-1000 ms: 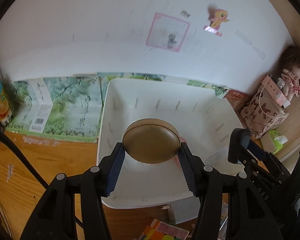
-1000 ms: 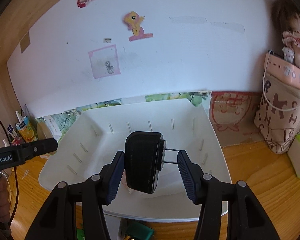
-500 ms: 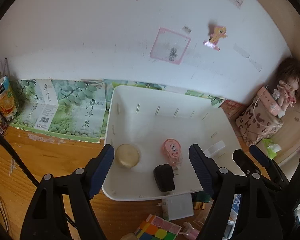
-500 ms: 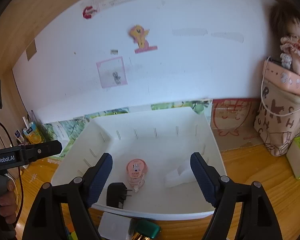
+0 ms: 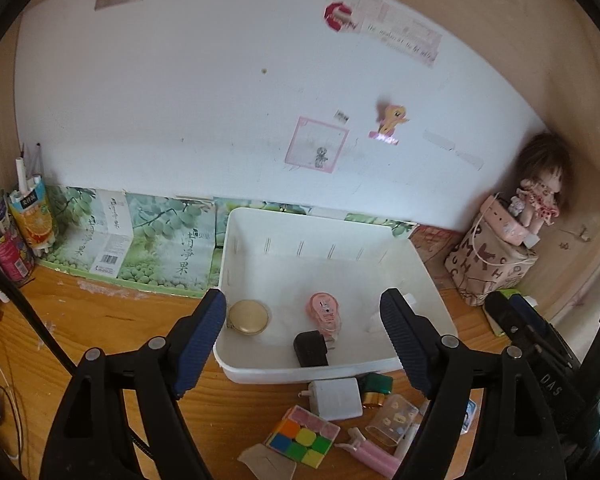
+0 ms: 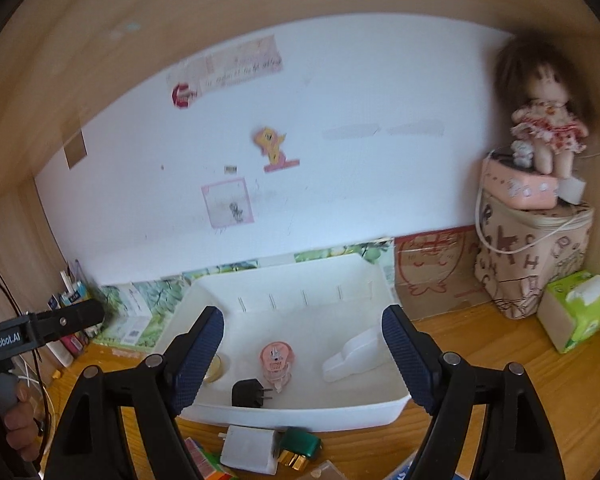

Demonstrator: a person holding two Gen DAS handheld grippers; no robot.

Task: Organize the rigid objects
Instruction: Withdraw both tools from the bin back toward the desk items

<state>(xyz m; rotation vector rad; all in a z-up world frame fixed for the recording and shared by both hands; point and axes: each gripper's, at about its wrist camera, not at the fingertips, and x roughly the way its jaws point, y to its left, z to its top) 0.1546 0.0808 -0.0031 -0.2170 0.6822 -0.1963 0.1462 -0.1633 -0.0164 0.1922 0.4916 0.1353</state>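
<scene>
A white bin (image 5: 332,372) stands on the wooden desk against the wall. On its floor lie a round gold compact (image 5: 249,317), a pink tape dispenser (image 5: 325,312), a black plug adapter (image 5: 310,349) and a white scoop-like piece (image 6: 352,356). My left gripper (image 5: 304,308) hovers above and in front of the bin, its jaws opening with nothing between them. My right gripper (image 6: 303,320) hangs beside it to the right, jaws also opening and empty. The adapter (image 6: 249,393) and the compact (image 6: 216,368) also show in the right wrist view.
In front of the bin lie a white charger (image 5: 336,398), a green item (image 5: 376,384), a colour cube (image 5: 302,436) and a clear case (image 5: 392,424). A lettered bag (image 6: 532,256) with a doll and a tissue box (image 6: 576,316) stand at the right. Printed boxes (image 5: 140,248) line the wall.
A second ago the left gripper held the gold compact and the right the black adapter over the bin. Both now lie in the bin; both grippers opened and drew back and up.
</scene>
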